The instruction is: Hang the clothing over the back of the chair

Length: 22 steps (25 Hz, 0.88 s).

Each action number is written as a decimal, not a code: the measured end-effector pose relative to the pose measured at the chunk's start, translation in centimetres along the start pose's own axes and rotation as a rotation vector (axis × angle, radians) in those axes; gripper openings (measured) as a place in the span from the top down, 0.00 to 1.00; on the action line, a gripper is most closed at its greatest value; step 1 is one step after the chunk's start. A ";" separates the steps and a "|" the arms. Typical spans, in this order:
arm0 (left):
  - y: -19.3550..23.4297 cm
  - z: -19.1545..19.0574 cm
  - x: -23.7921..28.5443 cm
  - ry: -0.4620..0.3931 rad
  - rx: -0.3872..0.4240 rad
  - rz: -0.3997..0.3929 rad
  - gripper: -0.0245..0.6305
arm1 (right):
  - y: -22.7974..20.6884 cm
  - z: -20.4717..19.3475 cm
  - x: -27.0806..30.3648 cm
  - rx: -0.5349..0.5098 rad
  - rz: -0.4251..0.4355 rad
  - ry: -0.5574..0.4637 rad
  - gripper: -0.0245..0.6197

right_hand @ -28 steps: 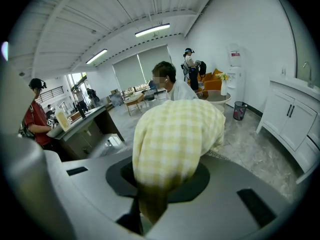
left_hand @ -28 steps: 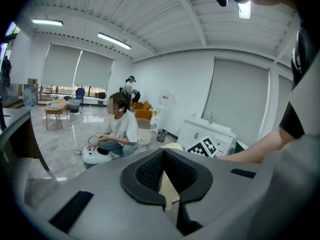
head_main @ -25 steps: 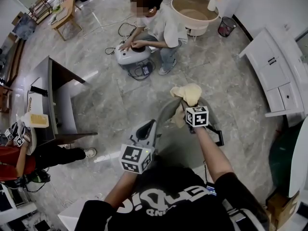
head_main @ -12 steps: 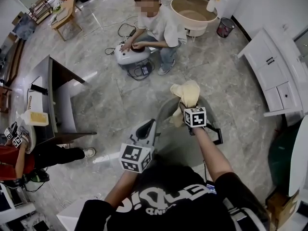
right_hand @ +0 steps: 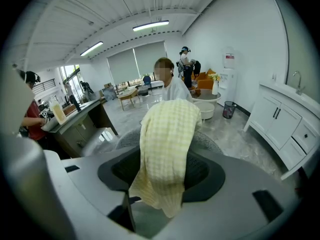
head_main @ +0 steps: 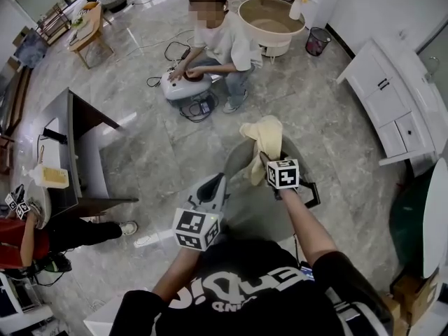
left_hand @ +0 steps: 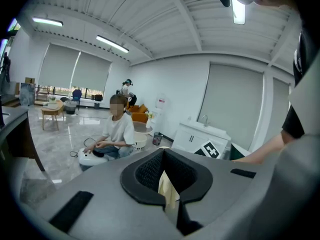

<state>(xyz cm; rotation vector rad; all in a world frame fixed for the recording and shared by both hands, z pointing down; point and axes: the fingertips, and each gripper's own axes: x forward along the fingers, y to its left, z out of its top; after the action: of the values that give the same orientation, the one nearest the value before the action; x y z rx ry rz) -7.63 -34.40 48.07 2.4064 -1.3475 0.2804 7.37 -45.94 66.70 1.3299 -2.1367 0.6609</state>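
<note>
A pale yellow checked cloth point(head_main: 264, 137) lies draped over the top of the grey chair's back point(head_main: 234, 161), one end hanging down the near side. My right gripper point(head_main: 269, 161) is just behind that hanging end. In the right gripper view the cloth point(right_hand: 167, 144) hangs loosely between the jaws of the right gripper point(right_hand: 162, 176), which are opening wide and do not press on it. My left gripper point(head_main: 217, 182) is to the left of the chair back, open and holding nothing. Through the gap of the left gripper point(left_hand: 167, 176) a strip of the cloth point(left_hand: 167, 191) shows farther off.
A person crouches on the marble floor over a white device point(head_main: 185, 86) beyond the chair. A round beige tub point(head_main: 269, 16) and a bin point(head_main: 317, 42) stand behind. White cabinets point(head_main: 395, 103) line the right; a dark desk point(head_main: 70, 145) stands at the left.
The right gripper's jaws have let go of the cloth, which now hangs longer down the chair back. Both grippers have drawn back slightly toward me.
</note>
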 end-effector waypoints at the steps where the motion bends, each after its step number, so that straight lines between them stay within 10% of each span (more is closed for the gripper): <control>1: -0.1 0.0 -0.2 -0.003 0.002 -0.002 0.94 | 0.1 0.0 -0.4 -0.001 -0.001 -0.005 0.63; 22: -3.7 0.4 -2.3 -0.063 0.023 -0.044 0.94 | 4.2 4.2 -15.9 -0.050 0.042 -0.311 0.64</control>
<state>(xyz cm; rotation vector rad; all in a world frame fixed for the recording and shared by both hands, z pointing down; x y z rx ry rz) -5.72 -31.00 46.06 2.4795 -1.3227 0.2114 8.74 -36.74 52.54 1.4414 -2.4139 0.4356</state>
